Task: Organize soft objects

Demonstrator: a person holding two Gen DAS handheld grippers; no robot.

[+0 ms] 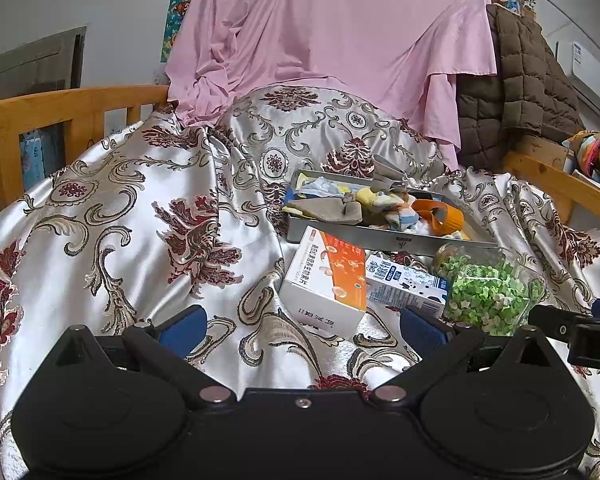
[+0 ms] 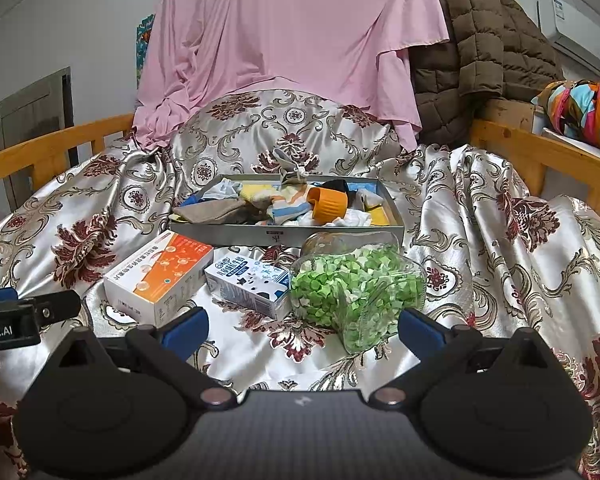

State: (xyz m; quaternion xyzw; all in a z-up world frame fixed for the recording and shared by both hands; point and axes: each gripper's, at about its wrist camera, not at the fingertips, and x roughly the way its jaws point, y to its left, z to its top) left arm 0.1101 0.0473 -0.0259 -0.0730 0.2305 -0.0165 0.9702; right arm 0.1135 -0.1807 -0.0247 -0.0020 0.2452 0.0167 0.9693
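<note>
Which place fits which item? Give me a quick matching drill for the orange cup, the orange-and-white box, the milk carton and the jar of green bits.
Things:
1. orange cup
2. orange-and-white box
3. milk carton
4. jar of green bits

Places:
A. between the box and the jar
B. lying in the grey tray
C. rightmost on the bedspread
D. leftmost on the bedspread

Pairs: 1-B, 2-D, 3-A, 4-C

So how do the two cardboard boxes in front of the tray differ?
The orange-and-white box is larger and flatter; the blue-and-white carton beside it is smaller and narrower. The box bears orange artwork, the carton dark spots. Both lie on their sides on the satin bedspread.
</note>
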